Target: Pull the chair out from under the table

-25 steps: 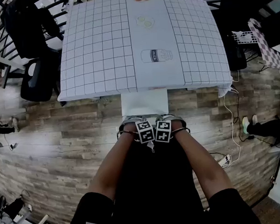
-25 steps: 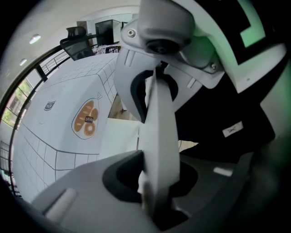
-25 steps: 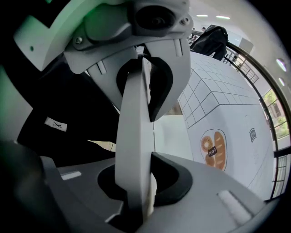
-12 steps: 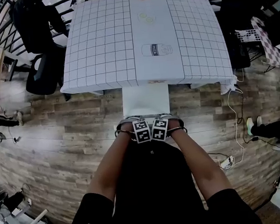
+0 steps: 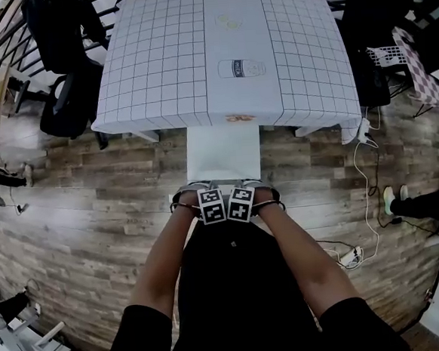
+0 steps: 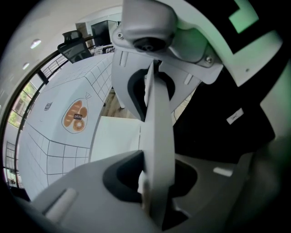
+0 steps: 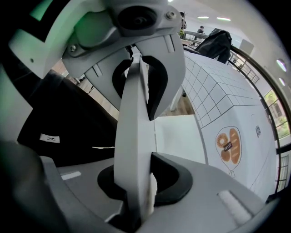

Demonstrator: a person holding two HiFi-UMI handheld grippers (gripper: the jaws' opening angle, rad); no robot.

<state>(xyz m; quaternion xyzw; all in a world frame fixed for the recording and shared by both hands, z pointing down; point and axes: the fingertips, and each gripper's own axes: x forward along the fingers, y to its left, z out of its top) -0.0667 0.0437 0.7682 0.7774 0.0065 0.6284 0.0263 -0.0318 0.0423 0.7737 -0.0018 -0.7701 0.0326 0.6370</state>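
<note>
chair (image 5: 224, 152) out further from table (image 5: 158, 62) | L gripper (image 5: 200, 187); R gripper (image 5: 252, 183) — both clamped on chair

Chair (image 5: 223, 152): white, smooth, matt, looks like plastic.
Tablecloth (image 5: 158, 70): matt white cloth, thin printed grid lines.
Floor (image 5: 86, 212): wood-grain planks, mottled brown-grey, slight sheen.
Jaws: grey moulded plastic, smooth, matt.
</note>
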